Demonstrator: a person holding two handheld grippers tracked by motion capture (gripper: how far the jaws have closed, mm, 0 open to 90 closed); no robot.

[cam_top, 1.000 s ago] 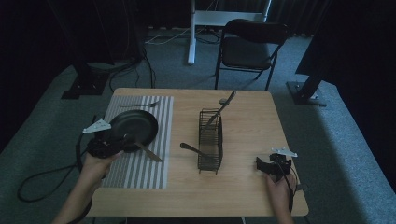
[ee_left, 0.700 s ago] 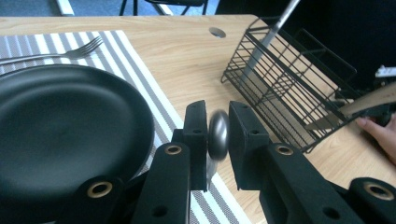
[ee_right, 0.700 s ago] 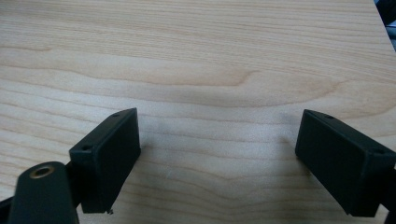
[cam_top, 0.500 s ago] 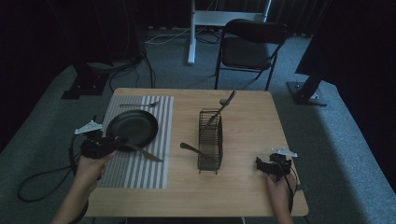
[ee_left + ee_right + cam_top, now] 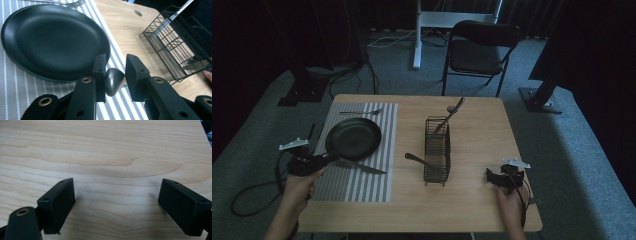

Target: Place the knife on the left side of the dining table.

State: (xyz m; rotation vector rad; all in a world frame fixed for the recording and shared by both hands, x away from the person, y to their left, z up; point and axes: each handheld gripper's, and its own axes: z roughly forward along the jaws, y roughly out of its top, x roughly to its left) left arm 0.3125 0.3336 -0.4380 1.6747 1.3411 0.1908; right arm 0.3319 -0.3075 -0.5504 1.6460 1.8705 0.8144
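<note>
1. The work in hand looks like laying a place setting. A black plate point(image 5: 353, 139) sits on a striped placemat point(image 5: 362, 187) at the left side of the tabletop point(image 5: 482, 130), with a fork point(image 5: 362, 112) on the mat toward the far edge.
2. The knife point(image 5: 362, 167) lies on the mat just beside the plate, on the side of the near edge. Its blade points to the middle of the tabletop and its handle to the left edge.
3. The left tongs point(image 5: 326, 160) are around the end of this handle. In the left gripper view, the rounded handle end point(image 5: 112, 81) touches one jaw and a thin gap shows at the other. I judge these tongs point(image 5: 115, 60) as released, loose around the handle, not clenched.
4. The right tongs point(image 5: 489, 176) rest near the near right corner, spread wide over bare wood with nothing between them point(image 5: 116, 192).
5. I judge the step as the setting down of the knife.
6. The next move calls for drawing the left tongs straight back along the handle, so the knife does not turn against the plate. After that, more cutlery waits in the wire basket point(image 5: 437, 150) at the middle of the tabletop.
7. I can read no brand, label or writing on any thing.
</note>
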